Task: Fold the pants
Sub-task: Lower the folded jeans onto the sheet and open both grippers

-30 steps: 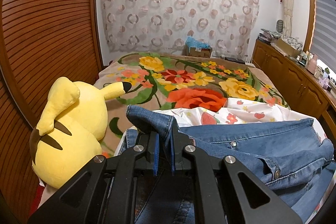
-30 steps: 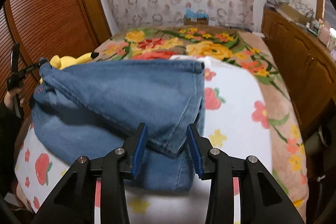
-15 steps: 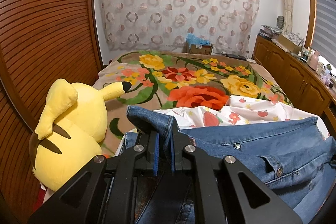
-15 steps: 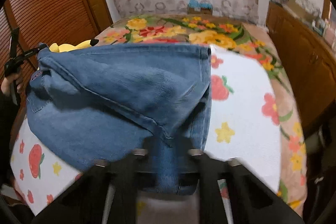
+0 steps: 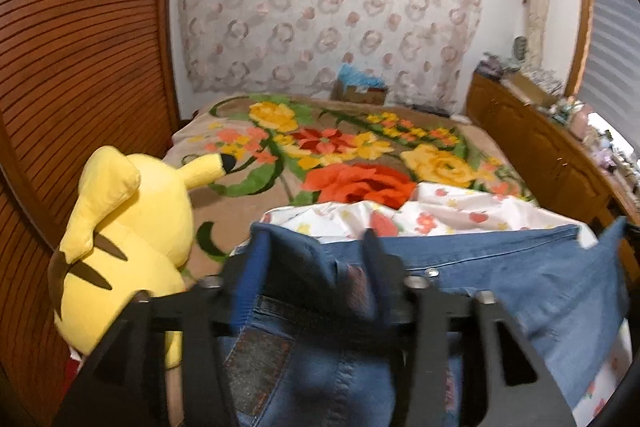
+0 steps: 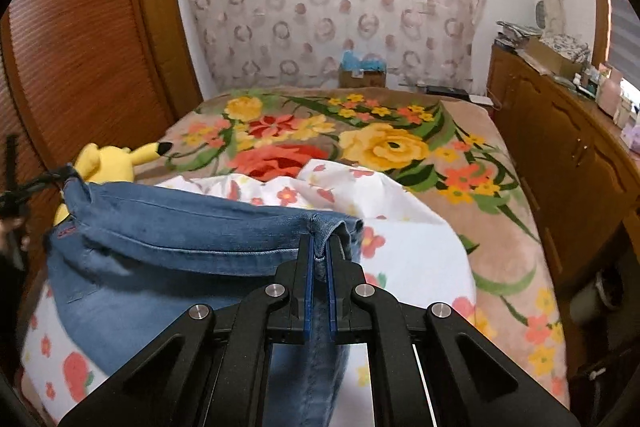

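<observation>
Jeans (image 6: 168,267), blue denim, are draped across the near end of the bed (image 6: 460,147), over a white flower-print sheet (image 6: 416,251) spread on the floral blanket. In the right wrist view 1 folded edge is raised off the sheet and stretched between 2 holds, so the layer is likely being kept taut and clear of the sheet for a fold.

Right gripper (image 6: 319,267): jaws shut narrow on a bunched hem or seam of the jeans near the middle of the bed's near end, cloth visibly pinched between the blue pads. The grip at a corner seems chosen so the layer can be carried over without bunching.

Left gripper (image 5: 312,267): jaws are opening, blurred by motion; denim at the waistband, with pocket and rivets visible, lies between the fingers, but the pads are not pressing on it. In the right wrist view the far left corner of the jeans appears hooked at that gripper by the bed's left edge. A release is judged under way there, perhaps to regrip.

Yellow plush toy (image 5: 120,239) sits at the left edge of the bed against the slatted wooden door (image 5: 80,67), clear of the jeans. A wooden cabinet (image 6: 560,155) runs along the bed's right side.
</observation>
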The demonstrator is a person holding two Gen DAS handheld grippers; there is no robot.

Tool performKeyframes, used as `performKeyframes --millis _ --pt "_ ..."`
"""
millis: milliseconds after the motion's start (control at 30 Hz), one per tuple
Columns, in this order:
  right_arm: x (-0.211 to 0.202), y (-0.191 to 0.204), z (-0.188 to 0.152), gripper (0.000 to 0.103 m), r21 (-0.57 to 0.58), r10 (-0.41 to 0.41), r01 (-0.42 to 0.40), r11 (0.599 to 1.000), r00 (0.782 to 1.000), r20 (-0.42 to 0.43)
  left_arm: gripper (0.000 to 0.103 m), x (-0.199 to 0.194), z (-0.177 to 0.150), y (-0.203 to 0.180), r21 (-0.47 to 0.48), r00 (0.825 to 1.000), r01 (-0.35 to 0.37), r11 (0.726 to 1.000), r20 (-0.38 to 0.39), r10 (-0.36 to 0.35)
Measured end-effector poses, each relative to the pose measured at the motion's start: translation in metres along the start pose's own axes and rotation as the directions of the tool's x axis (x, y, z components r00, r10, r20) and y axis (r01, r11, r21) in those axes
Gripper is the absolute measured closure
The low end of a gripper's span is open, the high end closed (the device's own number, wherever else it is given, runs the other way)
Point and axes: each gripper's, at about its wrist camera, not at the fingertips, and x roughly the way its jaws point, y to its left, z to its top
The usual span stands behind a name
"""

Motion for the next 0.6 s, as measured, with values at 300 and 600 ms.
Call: performKeyframes --millis 300,600 --pt "0.021 0.016 0.017 0.098 0.001 -0.078 0.078 0.997 0.997 0.028 0.026 -0.028 -0.008 -0.004 0.037 0.999 -0.011 0.999 0.046 0.01" --pt "0.052 0.031 0.005 0.096 -0.002 -0.141 0.142 0.99 0.987 -0.078 0.026 -0.032 -0.044 -0.012 0.066 1.0 0.012 0.998 -0.017 -0.011"
